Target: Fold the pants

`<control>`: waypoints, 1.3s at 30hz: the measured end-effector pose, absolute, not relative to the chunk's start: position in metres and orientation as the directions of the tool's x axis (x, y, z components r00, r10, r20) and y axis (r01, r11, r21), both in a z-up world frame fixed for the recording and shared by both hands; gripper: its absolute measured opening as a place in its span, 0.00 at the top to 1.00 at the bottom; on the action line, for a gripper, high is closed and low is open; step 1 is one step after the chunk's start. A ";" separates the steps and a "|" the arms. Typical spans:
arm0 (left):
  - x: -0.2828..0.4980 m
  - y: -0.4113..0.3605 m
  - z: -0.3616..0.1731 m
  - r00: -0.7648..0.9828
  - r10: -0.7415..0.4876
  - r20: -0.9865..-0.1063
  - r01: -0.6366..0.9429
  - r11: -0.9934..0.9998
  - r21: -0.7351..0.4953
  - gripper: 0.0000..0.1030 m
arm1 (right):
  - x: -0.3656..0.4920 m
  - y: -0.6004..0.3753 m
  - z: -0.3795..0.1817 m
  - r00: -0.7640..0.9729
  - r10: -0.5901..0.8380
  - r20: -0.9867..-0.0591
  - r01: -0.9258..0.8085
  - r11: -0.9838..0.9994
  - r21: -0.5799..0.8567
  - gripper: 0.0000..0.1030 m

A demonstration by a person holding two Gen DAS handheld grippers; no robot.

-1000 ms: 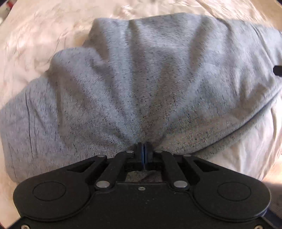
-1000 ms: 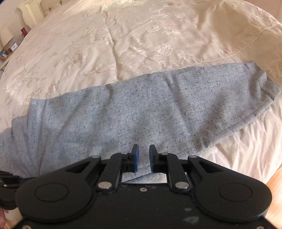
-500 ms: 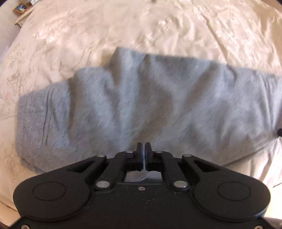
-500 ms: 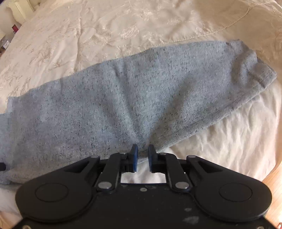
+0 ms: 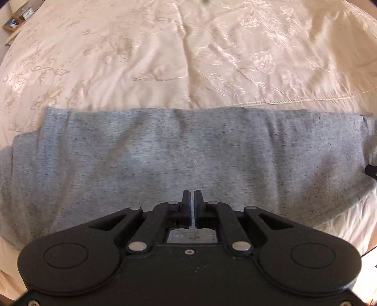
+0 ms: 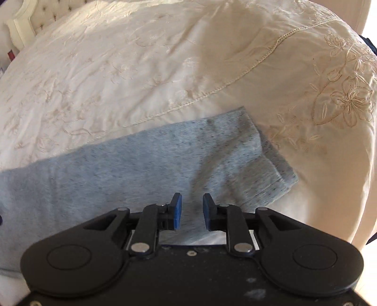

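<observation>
Grey speckled pants [image 5: 165,160] lie folded lengthwise in a long band across a cream embroidered bedspread [image 5: 188,58]. My left gripper [image 5: 193,195] points down over the band's near edge. Its jaws are shut to a thin slit on the cloth, which runs under them. In the right wrist view the leg end of the pants [image 6: 141,169] shows, with its hem [image 6: 278,169] at the right. My right gripper [image 6: 191,200] hangs over the near edge there. Its jaws are opening, and the blue pads [image 6: 176,211] stand apart and clear of the cloth lying flat below them.
A black part of the other gripper [image 5: 371,170] pokes in at the right edge of the left wrist view. A white headboard [image 6: 23,21] stands at the far left. Small framed items [image 5: 16,18] sit beside the bed. The bed's edge [image 6: 360,211] drops off at the right.
Both grippers drew the pants toward the near side, and the bunched cloth now lies flat and straight. The right jaws, pinched on gathered cloth before, have parted and let it go.
</observation>
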State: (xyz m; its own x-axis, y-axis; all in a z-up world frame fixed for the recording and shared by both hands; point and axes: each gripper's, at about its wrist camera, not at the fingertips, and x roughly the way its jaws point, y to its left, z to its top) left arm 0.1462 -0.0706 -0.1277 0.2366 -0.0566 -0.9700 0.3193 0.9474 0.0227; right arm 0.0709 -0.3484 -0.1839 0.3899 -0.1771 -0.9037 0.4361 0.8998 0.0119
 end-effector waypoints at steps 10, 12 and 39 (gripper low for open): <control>0.133 -0.099 -0.131 0.219 -0.023 -0.975 0.306 0.951 0.046 0.89 | 0.031 -0.404 -0.164 0.462 -0.106 -0.881 0.440 0.890 0.123 0.79; 0.135 -0.107 -0.131 0.224 -0.018 -0.974 0.318 0.947 0.056 0.89 | 0.016 -0.404 -0.157 0.468 -0.096 -0.879 0.447 0.883 0.141 0.77; 0.182 -0.166 -0.136 0.212 -0.029 -0.977 0.353 0.934 0.049 0.89 | 0.036 -0.468 -0.197 0.454 0.030 -0.891 0.598 0.730 0.330 0.83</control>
